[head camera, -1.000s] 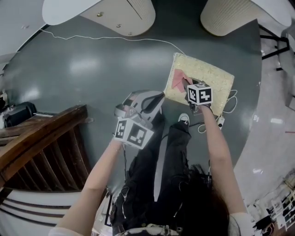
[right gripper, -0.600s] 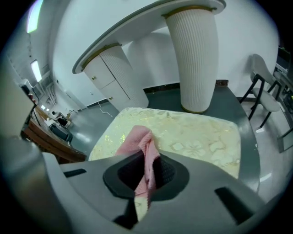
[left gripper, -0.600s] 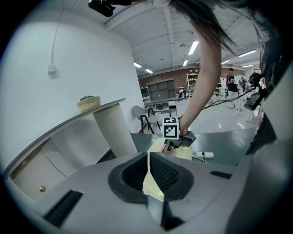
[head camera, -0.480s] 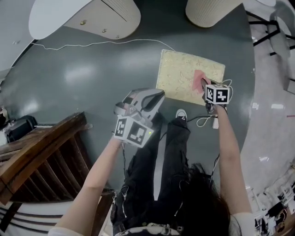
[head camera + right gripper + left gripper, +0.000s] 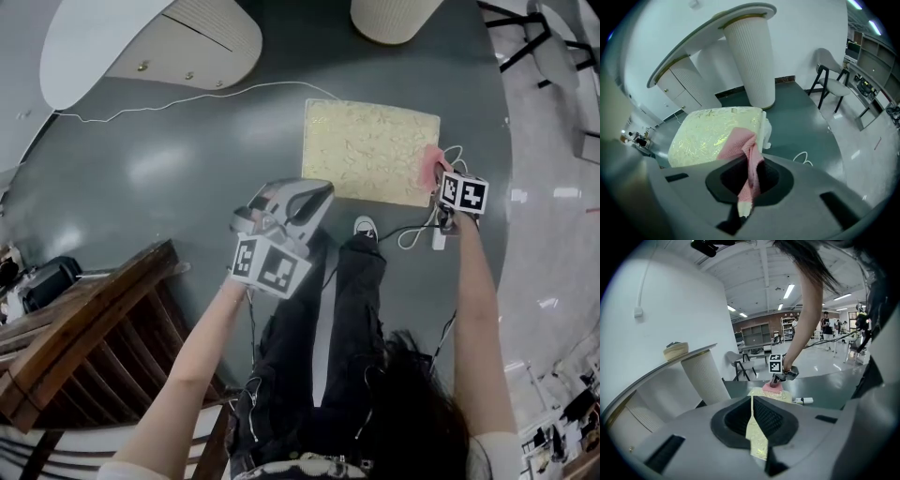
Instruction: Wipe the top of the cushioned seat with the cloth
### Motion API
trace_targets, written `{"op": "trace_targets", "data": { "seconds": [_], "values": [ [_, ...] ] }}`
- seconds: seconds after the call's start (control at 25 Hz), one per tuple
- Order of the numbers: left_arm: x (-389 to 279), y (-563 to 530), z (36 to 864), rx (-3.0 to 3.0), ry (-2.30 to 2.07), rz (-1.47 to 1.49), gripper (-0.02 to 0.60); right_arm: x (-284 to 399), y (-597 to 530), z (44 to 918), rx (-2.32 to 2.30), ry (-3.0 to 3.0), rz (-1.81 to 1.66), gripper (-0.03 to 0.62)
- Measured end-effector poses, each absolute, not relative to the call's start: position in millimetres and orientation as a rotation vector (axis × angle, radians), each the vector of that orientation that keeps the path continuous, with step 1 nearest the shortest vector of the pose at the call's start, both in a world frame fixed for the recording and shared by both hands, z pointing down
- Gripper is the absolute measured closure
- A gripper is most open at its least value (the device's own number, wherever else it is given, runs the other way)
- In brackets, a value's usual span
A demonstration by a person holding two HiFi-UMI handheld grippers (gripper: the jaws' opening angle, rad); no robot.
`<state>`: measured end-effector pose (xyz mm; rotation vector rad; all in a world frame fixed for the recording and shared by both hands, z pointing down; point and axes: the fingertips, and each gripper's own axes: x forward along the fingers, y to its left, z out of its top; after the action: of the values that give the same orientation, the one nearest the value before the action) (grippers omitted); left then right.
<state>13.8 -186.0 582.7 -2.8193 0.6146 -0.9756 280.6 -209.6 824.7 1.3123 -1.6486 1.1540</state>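
The cushioned seat is a pale yellow square pad lying on the dark green floor; it also shows in the right gripper view and the left gripper view. My right gripper is shut on the pink cloth, pressing it on the cushion's right edge. The cloth runs up between the jaws onto the pad's near corner. From the left side, the right gripper and cloth are seen atop the cushion. My left gripper hangs shut and empty, short of the cushion's near left corner.
White ribbed pedestals stand behind the cushion. A thin white cable crosses the floor. A power strip with cords lies at the cushion's right. A wooden railing is at lower left, a chair at far right.
My right gripper has dragged the pink cloth across the cushion top from its left part to its right edge. The left gripper has stayed where it was.
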Motion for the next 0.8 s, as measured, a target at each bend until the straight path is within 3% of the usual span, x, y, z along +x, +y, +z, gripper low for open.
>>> {"op": "trace_targets", "data": {
  "seconds": [0.32, 0.8],
  "values": [
    [12.6, -187.2, 580.7, -2.823, 0.638, -0.967, 0.568, 264.8, -202.8, 796.7, 1.288, -1.748, 1.131, 0.585],
    [-37.8, -184.4, 575.9, -2.8, 0.772, -0.982, 0.568, 77.3, -198.7, 754.8, 1.01, -2.101, 1.149, 0.585]
  ]
}}
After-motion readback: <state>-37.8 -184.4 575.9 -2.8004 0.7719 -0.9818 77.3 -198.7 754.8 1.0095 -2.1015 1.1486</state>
